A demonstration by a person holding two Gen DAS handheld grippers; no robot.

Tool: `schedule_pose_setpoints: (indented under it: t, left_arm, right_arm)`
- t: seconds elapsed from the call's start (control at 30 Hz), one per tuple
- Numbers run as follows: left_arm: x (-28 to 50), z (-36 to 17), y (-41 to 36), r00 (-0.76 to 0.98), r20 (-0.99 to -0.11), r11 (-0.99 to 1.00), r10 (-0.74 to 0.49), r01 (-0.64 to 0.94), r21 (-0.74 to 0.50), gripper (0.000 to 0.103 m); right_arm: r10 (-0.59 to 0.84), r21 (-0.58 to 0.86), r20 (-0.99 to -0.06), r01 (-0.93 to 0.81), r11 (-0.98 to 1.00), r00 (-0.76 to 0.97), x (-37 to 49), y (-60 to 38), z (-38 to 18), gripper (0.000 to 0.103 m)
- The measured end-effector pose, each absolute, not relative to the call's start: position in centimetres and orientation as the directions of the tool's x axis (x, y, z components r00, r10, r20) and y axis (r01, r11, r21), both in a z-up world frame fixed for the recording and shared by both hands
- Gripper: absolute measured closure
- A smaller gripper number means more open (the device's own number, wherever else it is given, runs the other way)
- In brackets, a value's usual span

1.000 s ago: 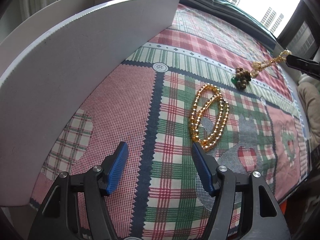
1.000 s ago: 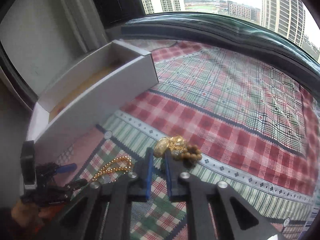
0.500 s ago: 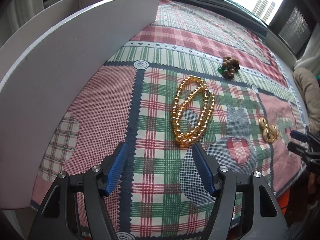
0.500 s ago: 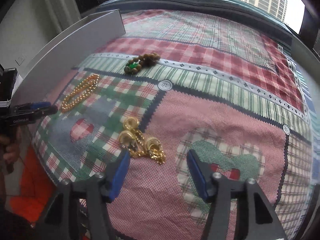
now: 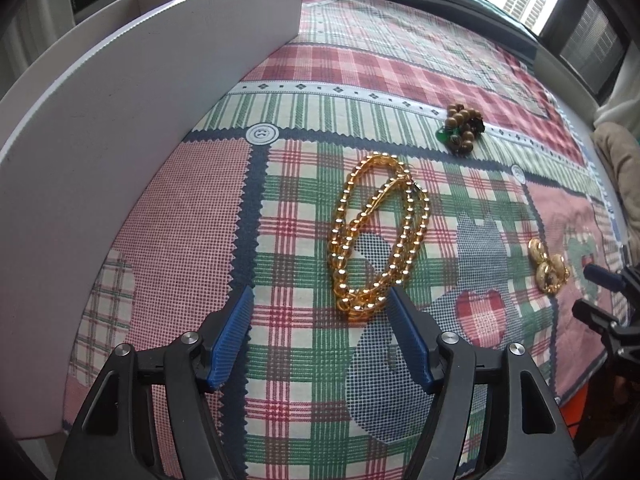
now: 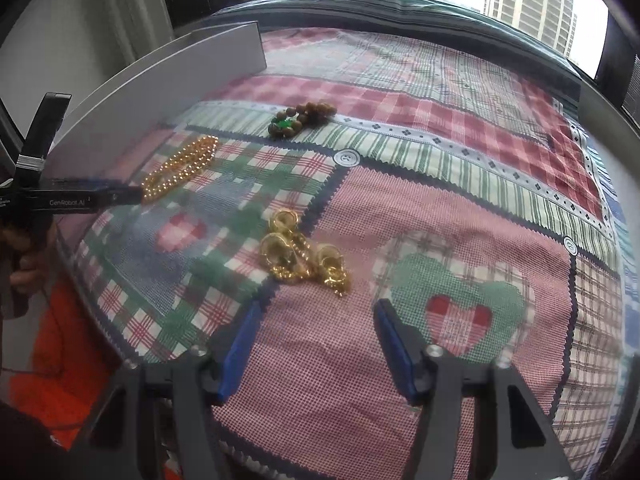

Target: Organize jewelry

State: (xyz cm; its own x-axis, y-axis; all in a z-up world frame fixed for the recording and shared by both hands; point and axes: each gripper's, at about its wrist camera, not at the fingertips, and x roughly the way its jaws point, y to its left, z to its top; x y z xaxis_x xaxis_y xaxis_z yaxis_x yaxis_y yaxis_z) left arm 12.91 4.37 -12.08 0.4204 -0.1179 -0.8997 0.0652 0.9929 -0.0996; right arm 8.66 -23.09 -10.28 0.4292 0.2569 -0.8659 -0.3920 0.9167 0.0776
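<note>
Three jewelry pieces lie loose on the patchwork cloth (image 5: 304, 400); neither gripper holds any.

Amber bead necklace (image 5: 378, 236) serves as landmark: wooden bead bracelet (image 5: 462, 128) lies beyond it, gold chain cluster (image 6: 306, 258) well to its right, white box wall (image 5: 120, 140) to its left. Left gripper (image 5: 320, 340) stands wide-jawed just short of the necklace; right gripper (image 6: 316, 350), jaws parted and empty, hovers just short of the gold cluster.
</note>
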Motion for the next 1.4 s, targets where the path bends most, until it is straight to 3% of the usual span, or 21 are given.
schedule_pose_setpoints:
  t: [0.1, 0.13, 0.17, 0.2, 0.23, 0.3, 0.5, 0.97, 1.2, 1.4]
  left_arm:
    - [13.6, -12.0, 3.8, 0.432, -0.897, 0.995, -0.096, 0.061, -0.077, 0.033]
    - [13.7, -12.0, 3.7, 0.432, -0.896, 0.995, -0.098, 0.062, -0.078, 0.044]
    - [13.7, -12.0, 3.5, 0.43, -0.897, 0.994, -0.103, 0.071, -0.08, 0.065]
    - [13.6, -11.9, 3.2, 0.432, -0.896, 0.994, -0.102, 0.084, -0.073, 0.078]
    - [13.5, -11.8, 3.0, 0.427, -0.898, 0.993, -0.108, 0.096, -0.073, 0.088]
    - [13.3, -11.6, 3.2, 0.428, -0.893, 0.989, -0.143, 0.103, -0.109, 0.097]
    - [12.2, -8.4, 5.1, 0.459, -0.843, 0.959, -0.28, 0.091, -0.269, 0.098]
    - [8.4, 1.3, 9.1, 0.543, -0.738, 0.902, -0.402, 0.096, -0.42, 0.098]
    - [6.9, 5.1, 14.5, 0.578, -0.725, 0.899, -0.374, 0.034, -0.437, 0.098]
    - [6.9, 7.4, 21.3, 0.631, -0.735, 0.921, -0.249, -0.081, -0.381, 0.098]
  right_arm:
    - [0.22, 0.032, -0.878, -0.407, 0.913, 0.425, 10.5, -21.6, -11.4, 0.041]
    - [0.208, 0.02, -0.884, -0.41, 0.912, 0.419, 11.0, -21.1, -12.0, 0.041]
    - [0.208, 0.021, -0.891, -0.42, 0.907, 0.404, 11.4, -20.6, -12.5, 0.041]
    - [0.211, 0.02, -0.892, -0.433, 0.901, 0.399, 11.5, -20.2, -12.8, 0.041]
    - [0.208, 0.001, -0.886, -0.447, 0.894, 0.414, 11.4, -19.7, -12.8, 0.063]
    - [0.222, 0.018, -0.89, -0.454, 0.891, 0.399, 11.2, -19.5, -12.3, 0.088]
    - [0.31, 0.125, -0.856, -0.415, 0.901, 0.414, 10.0, -21.1, -8.9, 0.091]
    - [0.495, 0.285, -0.731, -0.449, 0.847, 0.469, 9.7, -21.2, 0.5, 0.091]
    - [0.557, 0.282, -0.696, -0.541, 0.792, 0.453, 11.0, -16.9, 3.7, 0.091]
    - [0.622, 0.273, -0.663, -0.639, 0.719, 0.417, 12.7, -10.7, 6.3, 0.091]
